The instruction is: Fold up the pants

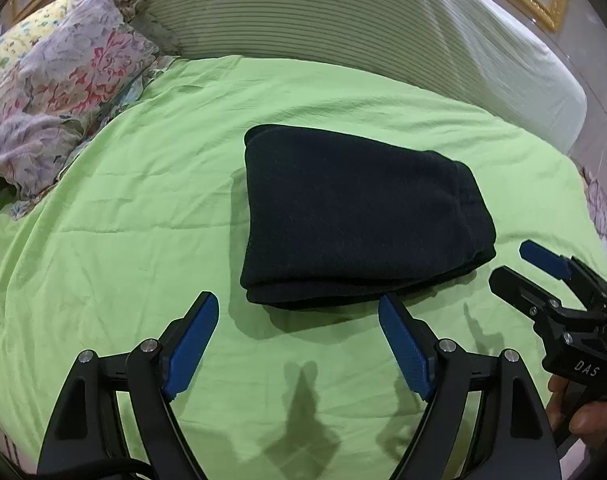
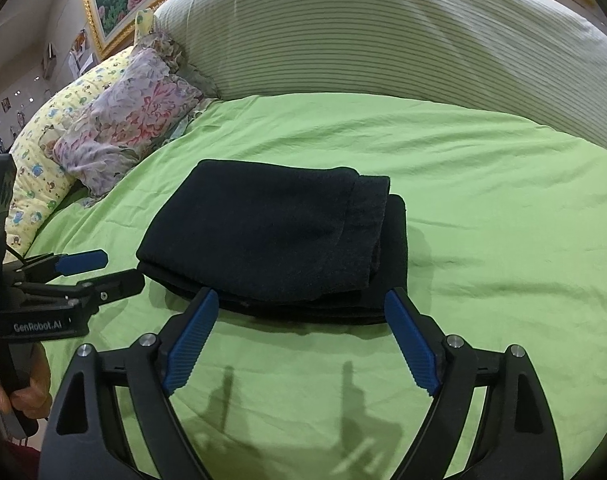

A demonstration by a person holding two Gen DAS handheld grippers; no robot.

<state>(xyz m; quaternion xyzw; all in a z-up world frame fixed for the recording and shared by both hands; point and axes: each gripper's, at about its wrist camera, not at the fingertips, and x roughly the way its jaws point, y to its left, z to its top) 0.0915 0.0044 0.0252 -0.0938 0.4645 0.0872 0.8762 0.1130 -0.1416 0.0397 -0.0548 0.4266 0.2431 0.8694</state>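
The dark navy pants [image 1: 351,216] lie folded into a compact stack on the green bed sheet [image 1: 143,240]. My left gripper [image 1: 297,298] hovers open just short of the stack's near edge, with nothing between its blue pads. To its right, my right gripper [image 1: 509,262] is open and empty beside the stack's near right corner. In the right wrist view the folded pants [image 2: 263,232] sit just beyond my right gripper [image 2: 301,294], whose jaws stand wide and clear of the cloth. My left gripper [image 2: 121,268] is open at the stack's left.
A floral pillow [image 2: 131,120] and a yellow patterned pillow [image 2: 43,152] lie at the far left. A striped bolster [image 2: 383,32] runs along the back of the bed. A person's hand [image 1: 583,412] holds the right gripper's handle. Green sheet [image 2: 503,220] spreads to the right.
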